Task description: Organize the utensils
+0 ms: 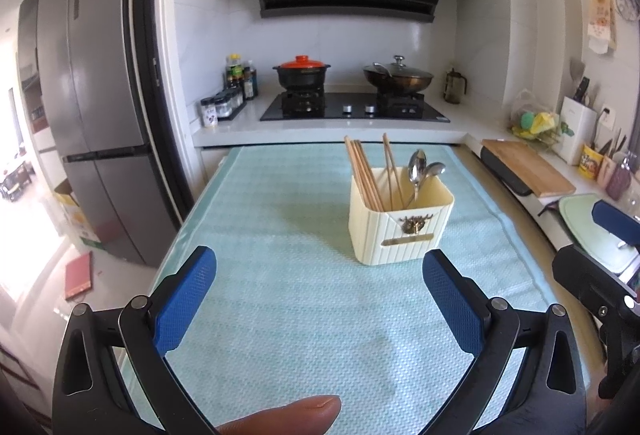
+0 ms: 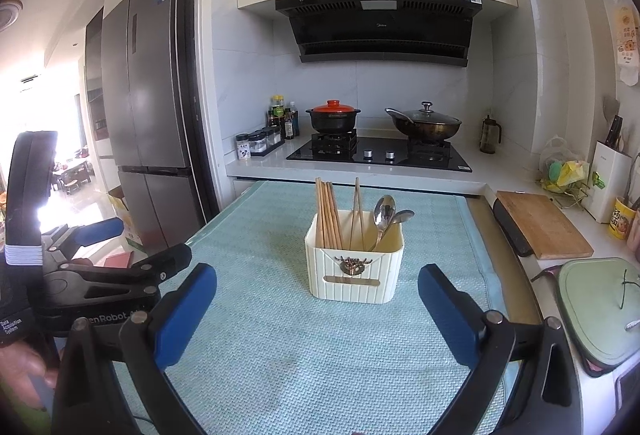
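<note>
While both your left gripper (image 1: 319,277) and right gripper (image 2: 318,289) gape wide and empty, the cream ribbed plastic utensil box (image 2: 354,267) stands at twelve o'clock, holding wooden chopsticks (image 2: 327,217) and steel spoons (image 2: 386,213).

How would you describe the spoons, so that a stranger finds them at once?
On the green mat stands a cream ribbed box. Wooden chopsticks fill its left part; the two spoons lean in its right part. They alone are shiny metal, bowls up.
</note>
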A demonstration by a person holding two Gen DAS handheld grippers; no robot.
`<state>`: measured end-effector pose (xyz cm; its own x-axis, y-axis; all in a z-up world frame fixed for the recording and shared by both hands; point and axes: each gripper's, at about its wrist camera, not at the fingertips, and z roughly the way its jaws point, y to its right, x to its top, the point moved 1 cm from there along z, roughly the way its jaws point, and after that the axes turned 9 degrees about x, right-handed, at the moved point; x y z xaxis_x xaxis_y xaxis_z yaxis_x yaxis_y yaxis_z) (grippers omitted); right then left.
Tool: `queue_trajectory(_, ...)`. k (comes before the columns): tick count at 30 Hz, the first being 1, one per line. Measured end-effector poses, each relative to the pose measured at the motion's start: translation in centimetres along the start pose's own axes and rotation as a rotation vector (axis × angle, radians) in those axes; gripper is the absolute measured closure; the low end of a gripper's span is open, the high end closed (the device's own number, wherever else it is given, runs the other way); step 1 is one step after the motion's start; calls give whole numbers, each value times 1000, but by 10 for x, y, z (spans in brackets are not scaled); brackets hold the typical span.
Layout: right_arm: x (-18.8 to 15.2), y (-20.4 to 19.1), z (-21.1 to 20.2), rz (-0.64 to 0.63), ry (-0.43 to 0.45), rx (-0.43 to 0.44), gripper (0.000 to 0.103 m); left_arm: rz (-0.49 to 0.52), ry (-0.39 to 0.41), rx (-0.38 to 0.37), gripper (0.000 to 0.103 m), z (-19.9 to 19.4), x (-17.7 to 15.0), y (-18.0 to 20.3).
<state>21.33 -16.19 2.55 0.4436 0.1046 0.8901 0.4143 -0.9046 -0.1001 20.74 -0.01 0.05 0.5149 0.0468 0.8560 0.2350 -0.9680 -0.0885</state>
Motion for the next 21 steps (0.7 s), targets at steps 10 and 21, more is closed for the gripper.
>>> queue_trajectory(10,0,-4,-4,-10,3,6,1,7,-6,-8,0,1,0,0)
queue_trajectory(21,0,-7,-3,-9,0,6,1,16,-2,-8,0,-2,-1,1)
